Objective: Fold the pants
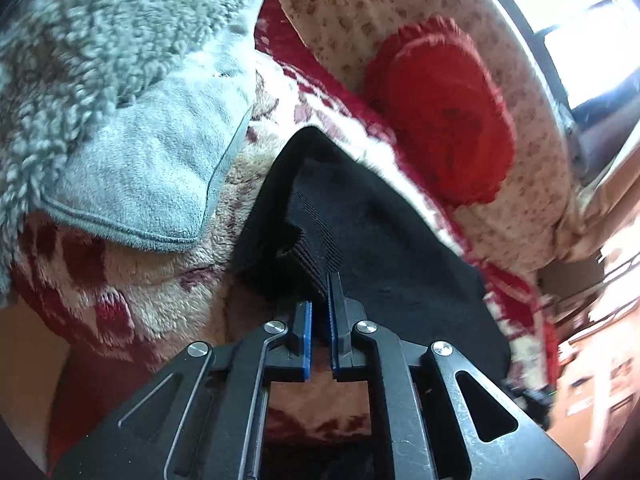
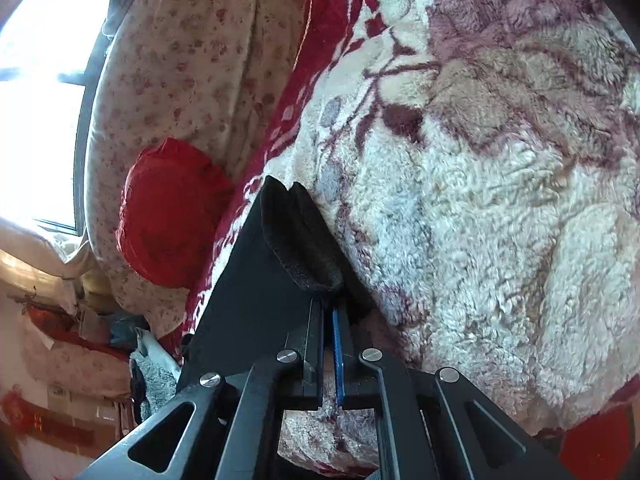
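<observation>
The black pants (image 1: 384, 240) are soft and floppy, so I think they will sag and bend unless held by the thick edges. They look dark and fuzzy, with a ribbed band. They lie on the fluffy red and cream blanket (image 2: 480, 200). The left gripper (image 1: 320, 300) has its fingers pinched on the ribbed edge. The right gripper (image 2: 329, 308) pinches another thick edge.

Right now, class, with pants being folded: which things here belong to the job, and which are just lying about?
Job:
black pants
left tool
right tool

Lying about:
red cushion
grey fleece
patterned blanket
floral quilt
</observation>
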Demonstrator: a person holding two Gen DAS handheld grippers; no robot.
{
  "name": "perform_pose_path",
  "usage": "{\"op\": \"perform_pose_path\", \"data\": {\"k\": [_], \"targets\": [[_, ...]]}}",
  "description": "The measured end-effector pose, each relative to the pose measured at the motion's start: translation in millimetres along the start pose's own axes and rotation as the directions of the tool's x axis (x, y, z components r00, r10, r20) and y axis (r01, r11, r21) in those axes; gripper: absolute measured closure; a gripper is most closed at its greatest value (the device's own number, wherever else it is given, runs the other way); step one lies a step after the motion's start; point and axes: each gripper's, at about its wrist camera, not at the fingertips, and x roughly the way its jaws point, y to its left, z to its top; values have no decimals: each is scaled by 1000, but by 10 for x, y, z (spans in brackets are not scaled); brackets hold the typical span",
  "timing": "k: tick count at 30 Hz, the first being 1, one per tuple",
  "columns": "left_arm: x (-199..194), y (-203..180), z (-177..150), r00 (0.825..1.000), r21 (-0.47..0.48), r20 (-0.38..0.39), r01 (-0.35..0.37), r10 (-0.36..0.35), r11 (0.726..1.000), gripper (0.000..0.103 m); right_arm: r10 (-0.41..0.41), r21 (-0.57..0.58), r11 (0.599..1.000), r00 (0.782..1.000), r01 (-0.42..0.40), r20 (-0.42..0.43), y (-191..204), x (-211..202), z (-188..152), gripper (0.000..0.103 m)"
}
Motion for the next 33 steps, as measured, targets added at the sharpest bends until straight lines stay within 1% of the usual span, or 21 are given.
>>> {"op": "perform_pose_path", "data": {"k": [4,6,9,10,12,13,15,16,17,19,20,21,22,24,25,26,27,29,30,31,33], "targets": [[-52,-33,-6,997,44,26,-69,68,997,82,-46,-24,999,999,46,7,56,9,-8,100],[-171,-8,24,989,34,71,-132,130,991,81,-82,-16,996,994,83,70,81,-71,-6,100],[-409,-90,19,946,33,216,-254,241,967,81,-144,-105,979,954,176,262,325,-331,-42,99],[-456,-167,2,938,51,255,-256,236,965,81,-133,-154,970,944,186,302,460,-368,-62,99],[-420,-444,-46,943,156,284,-224,174,962,81,-39,-345,927,953,147,302,927,-261,-151,99],[-322,-627,-59,953,234,270,-206,140,950,81,-3,-459,880,966,125,258,1192,-126,-223,99],[-109,-860,-56,965,330,248,-172,90,928,81,32,-678,733,993,56,117,1802,291,-481,99],[21,-930,-39,965,352,245,-181,96,918,81,37,-745,668,998,7,43,2038,491,-614,99],[159,-948,-16,959,353,250,-215,130,911,81,34,-799,599,998,-60,-49,2277,734,-777,99],[392,-908,17,943,322,250,-293,217,900,81,13,-864,490,992,-115,-125,2624,1113,-1047,99],[520,-797,19,942,291,217,-311,255,905,80,-2,-880,442,980,-175,-197,2778,1344,-1200,99],[575,-721,-8,939,283,231,-314,253,906,80,-24,-880,419,966,-224,-258,2865,1525,-1278,99],[579,-738,-66,922,309,285,-347,262,885,80,-53,-886,390,954,-251,-294,2938,1700,-1373,99],[616,-797,-198,892,339,346,-407,290,848,80,-197,-899,303,902,-318,-385,3000,2143,-1520,99],[611,-793,-253,883,341,367,-421,293,841,80,-219,-909,284,902,-306,-372,2981,2237,-1515,99],[618,-785,-291,876,342,383,-428,291,837,80,-251,-917,294,905,-268,-345,2902,2377,-1444,100],[623,-759,-294,875,336,389,-427,289,840,80,-267,-895,366,892,-255,-364,2792,2502,-1290,103],[634,-758,-296,874,336,387,-429,292,838,80,-152,-744,597,868,-301,-473,2580,2598,-882,103],[635,-762,-297,876,339,384,-427,291,838,80,-114,-679,671,864,-297,-490,2488,2615,-742,103],[631,-756,-294,879,344,380,-423,288,839,80,-90,-641,711,868,-288,-489,2427,2601,-654,103],[653,-769,-259,880,357,380,-423,284,833,80,-74,-638,723,889,-264,-451,2409,2445,-597,103]]}}
